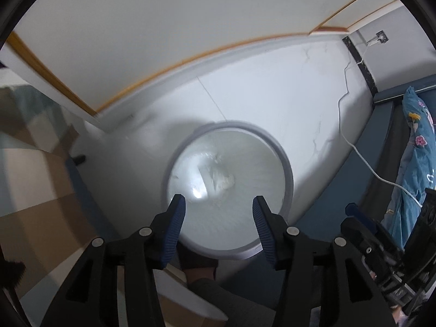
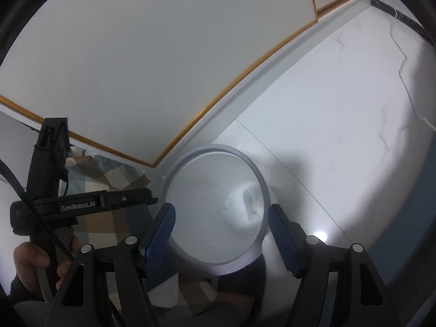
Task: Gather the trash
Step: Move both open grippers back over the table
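Observation:
A round white bin [image 1: 286, 169] with a grey rim stands on the pale tiled floor, directly under both grippers. Crumpled white paper [image 1: 220, 181] lies at its bottom, and shows against the inner wall as the paper [image 2: 252, 204] in the right wrist view. My left gripper [image 1: 218, 204] hangs over the bin's mouth, open, with nothing between its blue pads. My right gripper [image 2: 221, 209] is open too, above the bin [image 2: 259, 174], also with nothing between its pads. The left gripper's housing [image 2: 90, 204] and the hand [image 2: 32, 259] holding it show at the left.
A white wall with a wood-trimmed skirting [image 1: 190, 57] runs close behind the bin. A checked cloth [image 1: 35, 179] lies to the left. A white cable [image 1: 362, 152] trails over the floor towards blue floral bedding [image 1: 419, 147] on the right. A dark-socked foot [image 1: 199, 261] is beside the bin.

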